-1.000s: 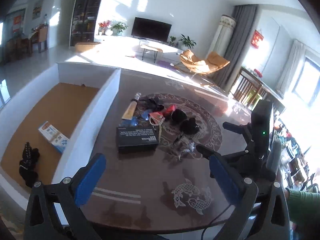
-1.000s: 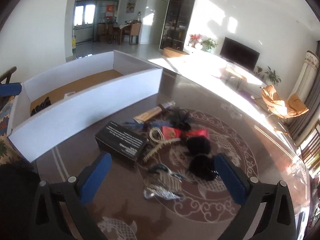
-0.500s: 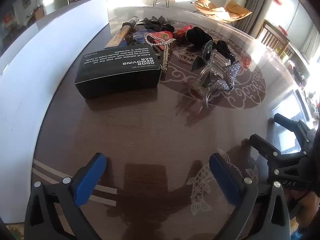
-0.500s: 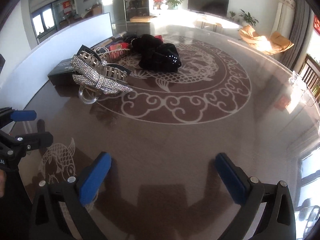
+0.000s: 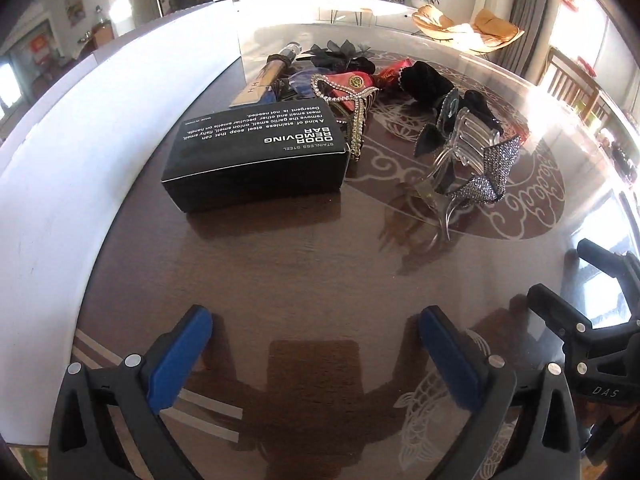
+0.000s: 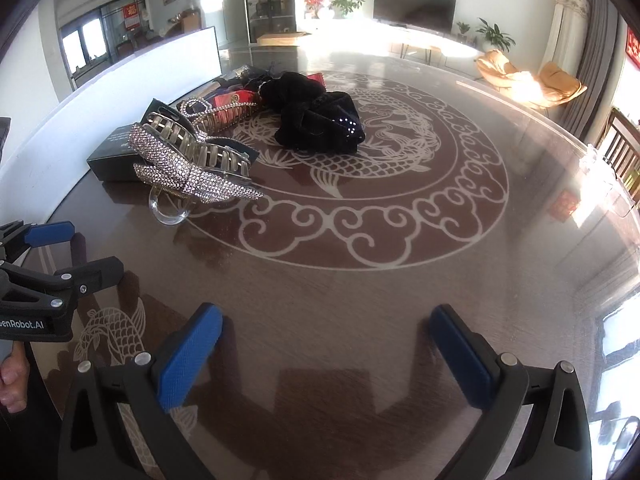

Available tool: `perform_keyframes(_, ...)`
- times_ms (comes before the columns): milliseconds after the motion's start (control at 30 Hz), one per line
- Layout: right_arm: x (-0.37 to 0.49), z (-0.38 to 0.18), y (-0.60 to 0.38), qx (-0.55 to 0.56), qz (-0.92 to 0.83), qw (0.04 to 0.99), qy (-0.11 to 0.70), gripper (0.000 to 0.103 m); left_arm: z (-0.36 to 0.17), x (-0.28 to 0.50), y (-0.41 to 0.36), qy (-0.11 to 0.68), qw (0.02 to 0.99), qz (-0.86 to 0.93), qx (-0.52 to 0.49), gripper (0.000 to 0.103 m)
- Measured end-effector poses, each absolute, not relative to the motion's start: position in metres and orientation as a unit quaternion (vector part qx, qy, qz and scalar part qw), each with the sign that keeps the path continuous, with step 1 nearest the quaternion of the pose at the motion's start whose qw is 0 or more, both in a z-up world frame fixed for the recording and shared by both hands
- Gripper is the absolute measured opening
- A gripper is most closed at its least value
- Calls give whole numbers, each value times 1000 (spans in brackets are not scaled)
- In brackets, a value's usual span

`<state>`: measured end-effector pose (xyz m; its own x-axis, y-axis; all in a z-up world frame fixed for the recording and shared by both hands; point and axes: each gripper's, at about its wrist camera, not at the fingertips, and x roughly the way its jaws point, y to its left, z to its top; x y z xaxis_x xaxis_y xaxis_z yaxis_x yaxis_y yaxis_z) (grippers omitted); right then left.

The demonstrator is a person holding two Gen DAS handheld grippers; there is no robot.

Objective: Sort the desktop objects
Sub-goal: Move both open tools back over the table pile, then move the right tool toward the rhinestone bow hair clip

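Both tools are down low over the bench [image 5: 280, 280] and nothing is in either of them: the left tool [image 5: 316, 344] has its blue pads spread wide over bare wood, and the right tool [image 6: 324, 344] is just as wide, empty too, with the rhinestone hair claw [image 6: 192, 164] off to its left. So where are we on the sort? By my reading, barely under way. Take the black soap-bar box [image 5: 260, 156] as the marker: it lies flat near the white bin wall [image 5: 100, 128], and the whole heap clusters beside and behind it. The gold beaded clip [image 5: 356, 120] touches its far right corner, the tan tube [image 5: 264, 80] lies behind it toward the wall, the red pouch [image 5: 352, 80] and a red wrapper [image 5: 394, 72] sit behind that, and the black scrunchies [image 6: 316, 116] are off to its right with the hair claw nearest the tools. All of that is on the bench, unsorted. What's inside the bin I can't see from here. My guess: the box or the claw goes first, both lying closest and clear of the tangle.
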<state>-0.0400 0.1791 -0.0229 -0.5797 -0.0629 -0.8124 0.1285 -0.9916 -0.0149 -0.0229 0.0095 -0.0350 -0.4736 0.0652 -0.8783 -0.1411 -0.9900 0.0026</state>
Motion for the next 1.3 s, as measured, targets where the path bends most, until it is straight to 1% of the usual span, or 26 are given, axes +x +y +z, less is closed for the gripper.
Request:
perform_keyframes(333,-39,-22,179,455,-888,54,36,103,-34,-23,8,35,58,858,-510,103)
perform_keyframes(600,-40,-23,179,455,-888,54,36,103,-32,-25,-12,4,7,860,-511,103)
perform_keyframes(1300,-40,-23,179,455,-888,54,36,103,-32,-25,-13,4,6,860,-510,103)
